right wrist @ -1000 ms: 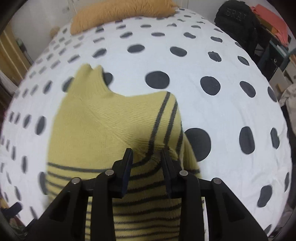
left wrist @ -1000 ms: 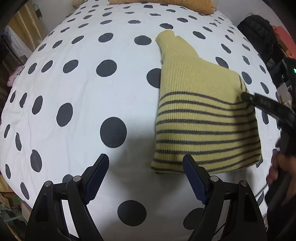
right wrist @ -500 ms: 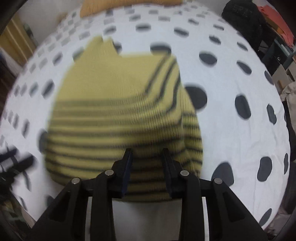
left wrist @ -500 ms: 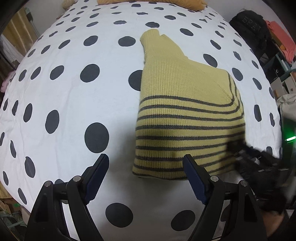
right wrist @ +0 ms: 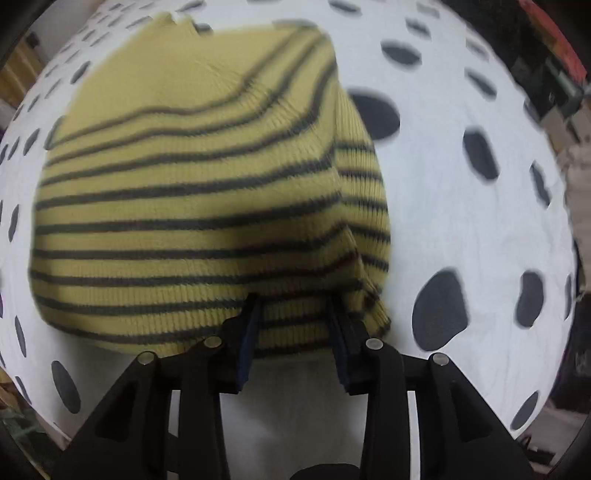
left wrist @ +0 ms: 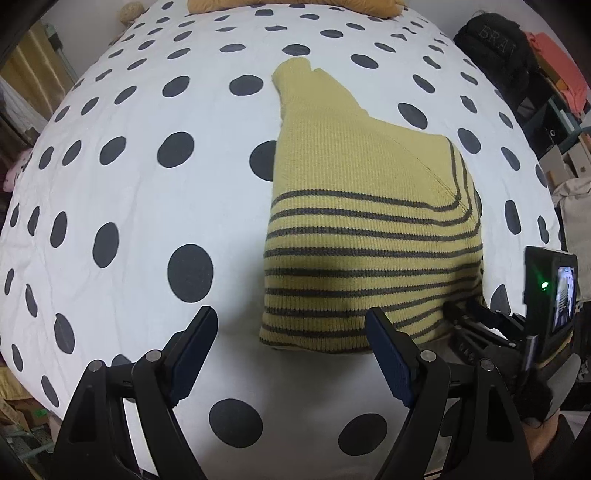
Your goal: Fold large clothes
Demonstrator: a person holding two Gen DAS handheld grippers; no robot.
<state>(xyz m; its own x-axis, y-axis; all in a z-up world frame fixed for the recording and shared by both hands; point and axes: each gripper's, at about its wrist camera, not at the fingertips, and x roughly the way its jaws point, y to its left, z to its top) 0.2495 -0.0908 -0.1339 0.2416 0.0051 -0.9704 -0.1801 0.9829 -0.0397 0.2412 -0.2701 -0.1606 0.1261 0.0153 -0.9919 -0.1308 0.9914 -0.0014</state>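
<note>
Right wrist: tongs (right wrist: pixel 293 325) astride sweater (right wrist: pixel 192 206) hem

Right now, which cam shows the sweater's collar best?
Left wrist. The sweater lies whole and sharp there, with the collar standing out at its far end against the polka-dot sheet. The right wrist view is motion-blurred and close on the hem, the collar only a sliver at the top edge.

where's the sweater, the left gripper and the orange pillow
sweater (left wrist: pixel 369 240), left wrist view, on its striped middle
left gripper (left wrist: pixel 291 347), left wrist view, midway between its open fingers, over the bedsheet
orange pillow (left wrist: pixel 295 4), left wrist view, on its lower edge at the bed's far end
</note>
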